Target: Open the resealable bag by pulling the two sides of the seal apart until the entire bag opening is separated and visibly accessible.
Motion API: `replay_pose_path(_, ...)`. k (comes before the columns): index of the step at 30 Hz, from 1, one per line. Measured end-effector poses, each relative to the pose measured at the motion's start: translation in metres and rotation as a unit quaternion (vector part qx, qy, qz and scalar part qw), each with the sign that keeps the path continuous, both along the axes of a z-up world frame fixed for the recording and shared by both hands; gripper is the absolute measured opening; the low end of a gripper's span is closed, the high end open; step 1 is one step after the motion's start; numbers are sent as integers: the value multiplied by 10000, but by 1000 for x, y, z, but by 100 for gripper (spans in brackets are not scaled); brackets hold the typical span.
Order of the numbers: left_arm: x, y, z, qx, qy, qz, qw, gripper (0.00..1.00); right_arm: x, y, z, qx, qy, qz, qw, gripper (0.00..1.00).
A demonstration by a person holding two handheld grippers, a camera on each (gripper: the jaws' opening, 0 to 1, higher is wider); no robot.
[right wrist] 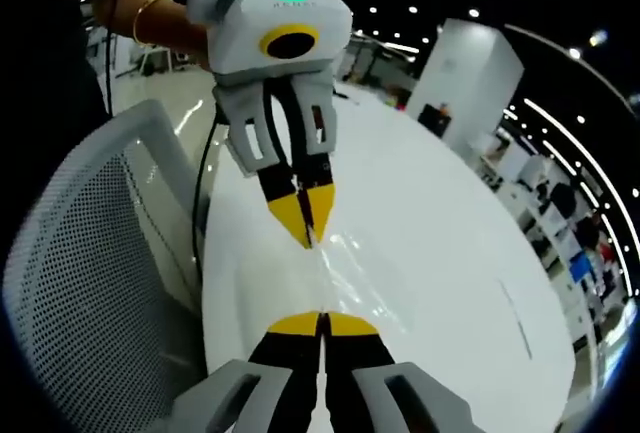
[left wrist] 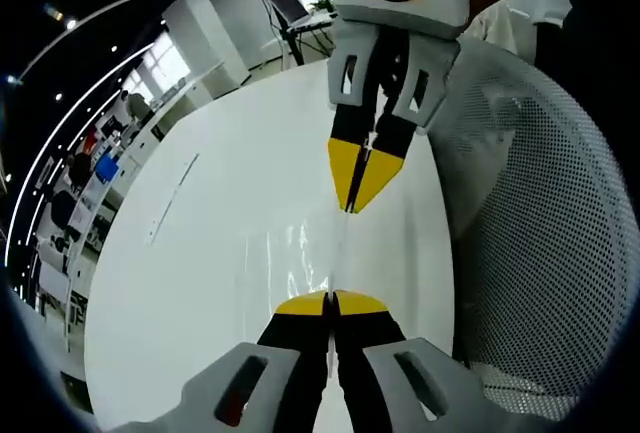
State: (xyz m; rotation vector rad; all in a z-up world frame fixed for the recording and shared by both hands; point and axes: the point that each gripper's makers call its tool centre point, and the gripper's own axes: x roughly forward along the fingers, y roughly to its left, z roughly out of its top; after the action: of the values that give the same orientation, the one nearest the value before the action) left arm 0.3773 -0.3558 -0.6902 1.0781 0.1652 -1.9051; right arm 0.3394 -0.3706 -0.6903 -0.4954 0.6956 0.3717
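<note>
Left gripper view looks along the left gripper [left wrist: 330, 300], its 2 yellow-tipped black jaws pressed together on the near edge of a clear, glossy resealable plastic bag [left wrist: 305, 253] that lies stretched over the white tabletop [left wrist: 200, 253]. Opposite, the right gripper [left wrist: 362, 193] points back toward the camera, its yellow tips closed on the bag's far edge. A white perforated mesh chair back [left wrist: 550, 233] stands just beside the table.

Right gripper view gives the mirrored scene: the right gripper [right wrist: 322, 323] clamps the near edge of the transparent bag [right wrist: 345, 278], and the left gripper [right wrist: 305, 223] pinches the opposite edge, so the film spans between them. A small green light glows on the left gripper's white housing; the faint lettering under it is too blurred to read.
</note>
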Motion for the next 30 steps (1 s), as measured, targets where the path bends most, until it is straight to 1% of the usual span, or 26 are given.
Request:
replay_pose_path(2, 0, 1, 1, 15, 30, 13, 10000, 1, 0, 1, 0, -18, 8, 27, 10000, 0)
replay_pose_path(3, -1, 3, 2, 11, 97, -9, 10000, 3, 0, 1, 0, -25, 10, 35, 10000, 0)
replay_pose_path(5, -1, 3, 4, 10, 145, 42, 9999, 7, -1, 2, -1, -50, 29, 60, 10000, 0)
replay_pose_path(8, 0, 4, 10, -28, 206, 113, 9997, 10, -1, 2, -1, -91, 41, 82, 9999, 0)
replay_pose_path(9, -1, 4, 12, -41, 266, 123, 9996, 10, -1, 2, -1, -107, 39, 87, 9999, 0)
replay_pose_path(11, -7, 4, 13, 1, 511, 122, 9986, 13, -1, 1, -2, -203, 53, 132, 9997, 0)
replay_pose_path(13, -6, 3, 13, -7, 503, 136, 9986, 14, -2, 1, -3, -255, 74, 160, 9995, 0)
replay_pose_path(16, -7, 1, 15, -21, 482, 141, 9987, 15, -1, 2, -4, -335, 87, 229, 9991, 0)
replay_pose_path(18, -8, -1, 18, -33, 528, 135, 9985, 15, -2, 3, -4, -364, 86, 268, 9989, 0)
replay_pose_path(20, -13, -4, 21, -25, 616, 114, 9980, 14, -3, 5, -8, -549, 145, 403, 9976, 0)
replay_pose_path(23, -15, -5, 22, -18, 600, 84, 9982, 14, -5, 9, -10, -626, 184, 503, 9966, 0)
replay_pose_path(25, -15, -6, 22, 18, 604, 75, 9981, 14, -6, 12, -12, -704, 211, 613, 9954, 0)
replay_pose_path(27, -17, -5, 19, 136, 618, 42, 9980, 14, -6, 14, -12, -773, 229, 684, 9944, 0)
replay_pose_path(28, -17, -1, 14, 283, 533, -47, 9982, 14, -6, 16, -12, -812, 237, 733, 9937, 0)
replay_pose_path(30, -16, -2, 9, 283, 398, -53, 9988, 12, -6, 19, -13, -850, 237, 812, 9928, 0)
